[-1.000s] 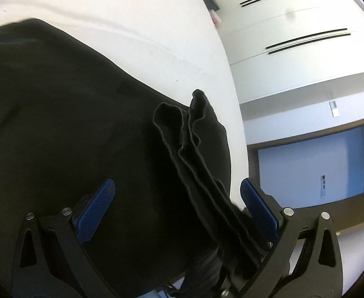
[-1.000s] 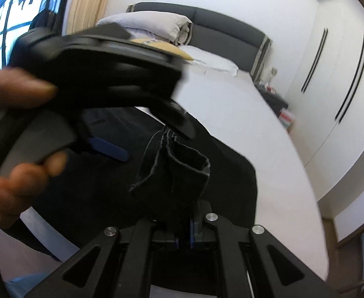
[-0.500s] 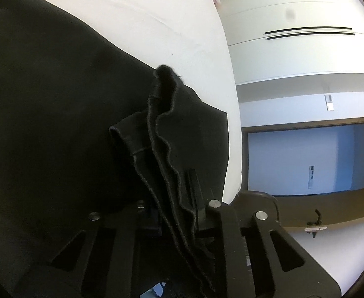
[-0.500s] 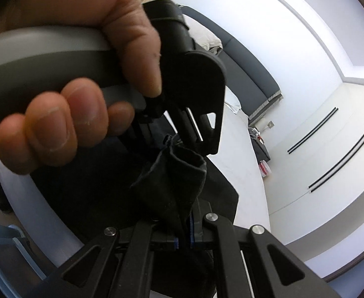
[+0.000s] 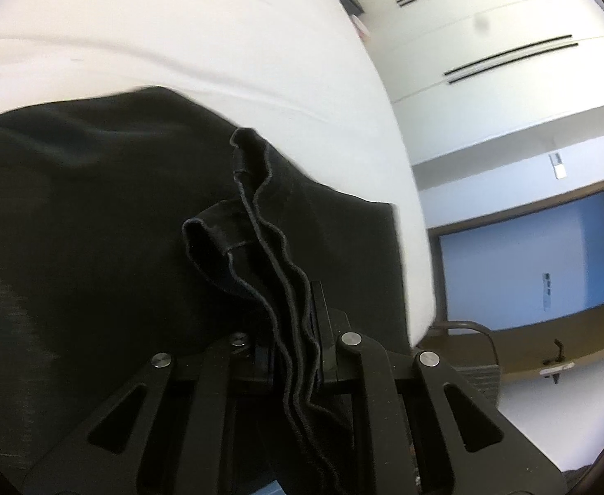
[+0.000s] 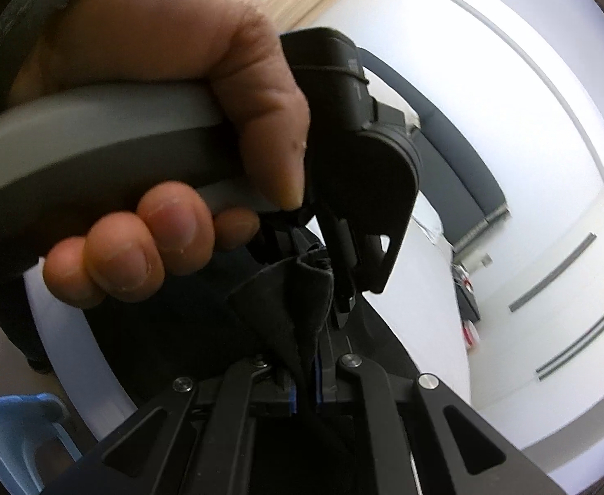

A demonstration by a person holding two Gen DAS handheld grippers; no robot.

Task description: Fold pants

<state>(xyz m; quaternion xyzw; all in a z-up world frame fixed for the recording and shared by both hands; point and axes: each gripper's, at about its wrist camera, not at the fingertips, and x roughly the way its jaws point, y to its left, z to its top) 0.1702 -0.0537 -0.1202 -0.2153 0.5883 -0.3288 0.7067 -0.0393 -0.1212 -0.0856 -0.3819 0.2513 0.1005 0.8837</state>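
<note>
Black pants (image 5: 95, 227) on white bed (image 5: 178, 20).
Left gripper (image 5: 297, 354) and right gripper (image 6: 306, 387) each clamped on bunched hem.

Black pants (image 5: 95, 214) on white bed (image 5: 203, 33)

White bed (image 5: 203, 29), white wardrobe (image 5: 508, 29) with black handles, dark grey headboard (image 6: 462, 173).
</note>
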